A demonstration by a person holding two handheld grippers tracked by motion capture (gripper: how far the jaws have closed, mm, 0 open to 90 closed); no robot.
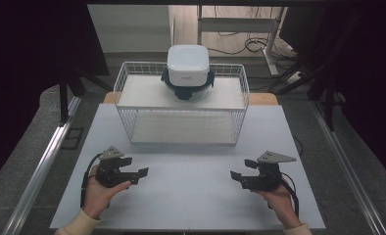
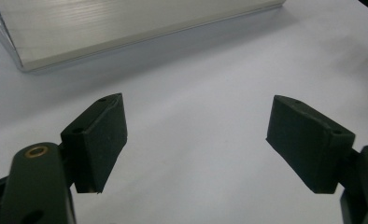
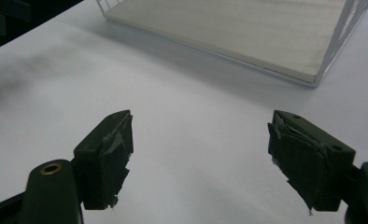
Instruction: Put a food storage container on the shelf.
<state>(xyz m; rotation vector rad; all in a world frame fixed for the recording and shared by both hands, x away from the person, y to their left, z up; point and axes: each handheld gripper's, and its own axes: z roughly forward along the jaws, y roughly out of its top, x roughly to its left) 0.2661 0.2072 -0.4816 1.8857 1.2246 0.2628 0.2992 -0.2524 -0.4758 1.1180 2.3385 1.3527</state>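
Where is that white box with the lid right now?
In the high view, the white box sits on the top shelf of the wire rack, at the far middle of the table, well beyond both grippers.

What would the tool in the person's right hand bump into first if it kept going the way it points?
Probably the other tool. In the high view, the right tool aims across the white table toward the left tool, with bare tabletop between. Its own camera shows the white wire rack ahead-right, so depth is uncertain.

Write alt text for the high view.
A person's hands hold the left gripper and right gripper, jaws open, low over a white table. Beyond them, a white wire rack carries a lidded white container on its upper shelf.
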